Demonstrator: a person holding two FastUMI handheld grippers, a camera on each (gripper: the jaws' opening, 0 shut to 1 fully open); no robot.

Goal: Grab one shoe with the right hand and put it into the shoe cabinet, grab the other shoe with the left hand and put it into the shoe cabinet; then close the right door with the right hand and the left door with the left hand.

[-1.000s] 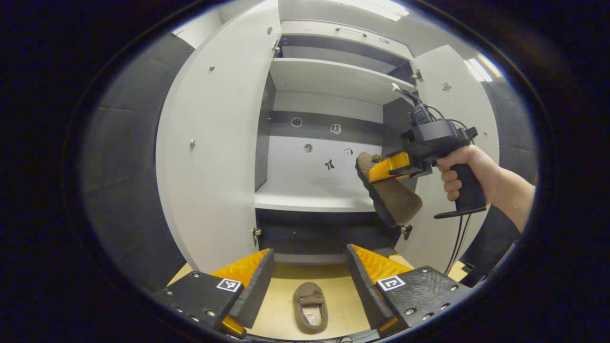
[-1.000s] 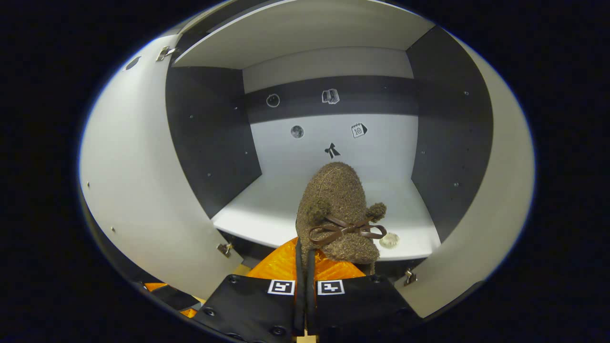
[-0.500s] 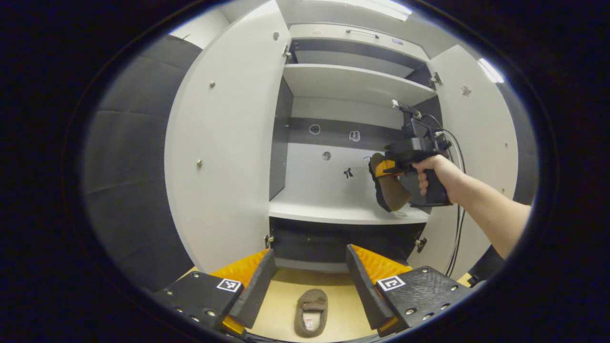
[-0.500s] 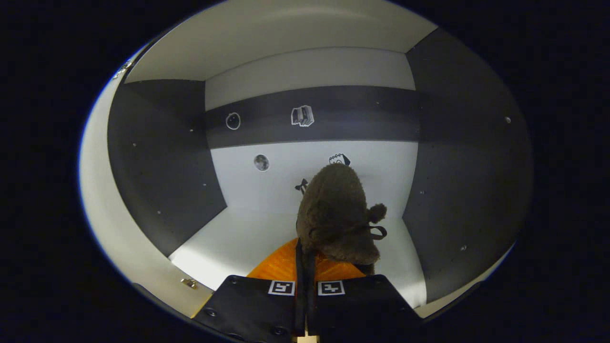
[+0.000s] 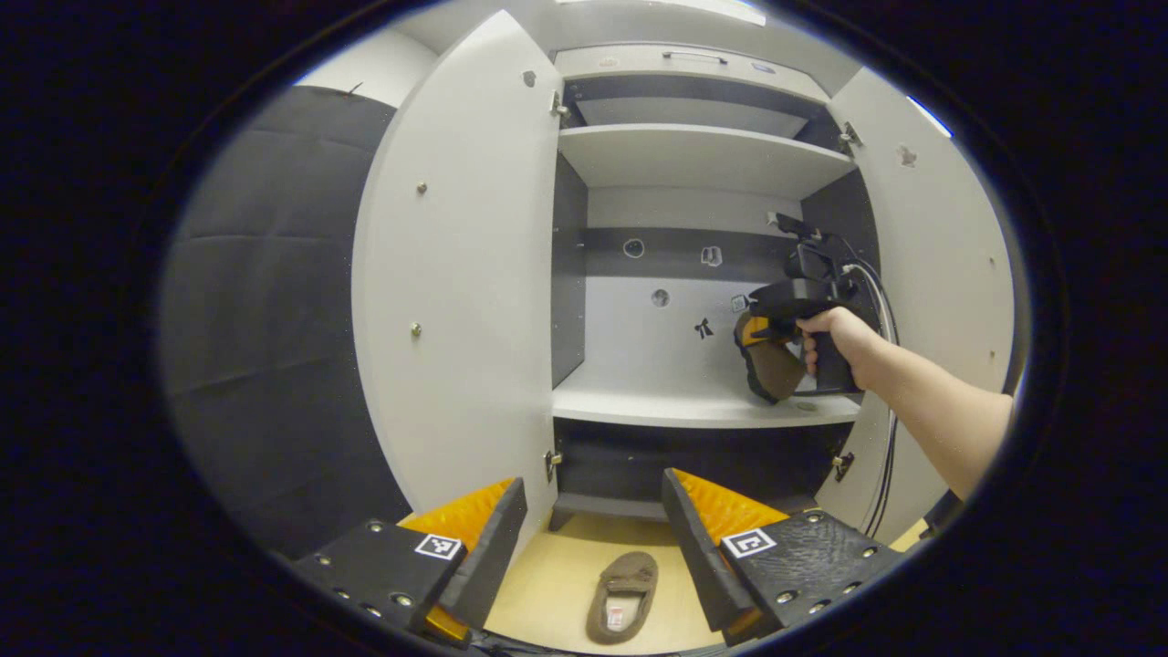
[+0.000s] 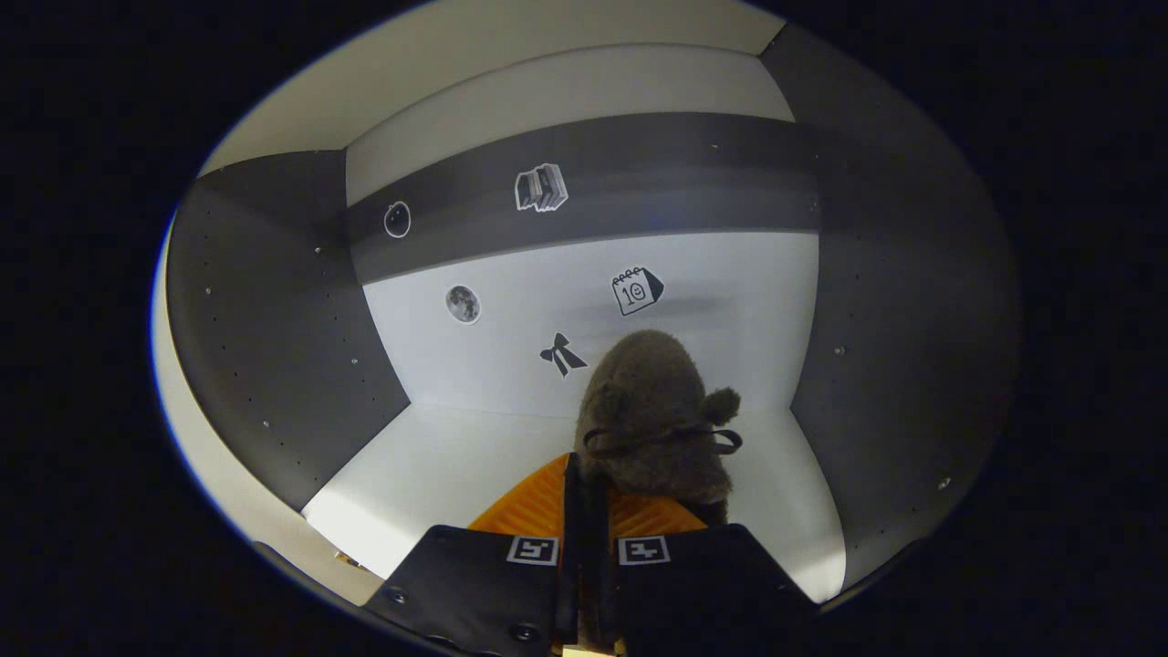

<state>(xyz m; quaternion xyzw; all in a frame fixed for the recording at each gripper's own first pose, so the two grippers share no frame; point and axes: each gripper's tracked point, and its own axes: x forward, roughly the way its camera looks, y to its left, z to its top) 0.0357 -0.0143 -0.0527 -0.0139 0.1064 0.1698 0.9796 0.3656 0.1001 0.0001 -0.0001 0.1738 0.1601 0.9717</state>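
Gripping fuzzy brown shoe [image 6: 652,411], right gripper [image 6: 584,511], smooth shelf [image 6: 456,465]

Dark padded wall [image 5: 265,301], pale wood floor [image 5: 557,593].

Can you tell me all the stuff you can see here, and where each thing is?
held shoe: 1, fuzzy brown with a bow, over the middle shelf
floor shoe: 1, brown, on the tan floor before the cabinet
shoe cabinet: 1, white and grey, both doors open
left door: 1, white, swung open
right door: 1, white, swung open
stickers: 5, on the cabinet's back wall
right gripper: 1, shut on the held shoe
left gripper: 1, open, above the floor shoe
hand: 1, holding the right gripper
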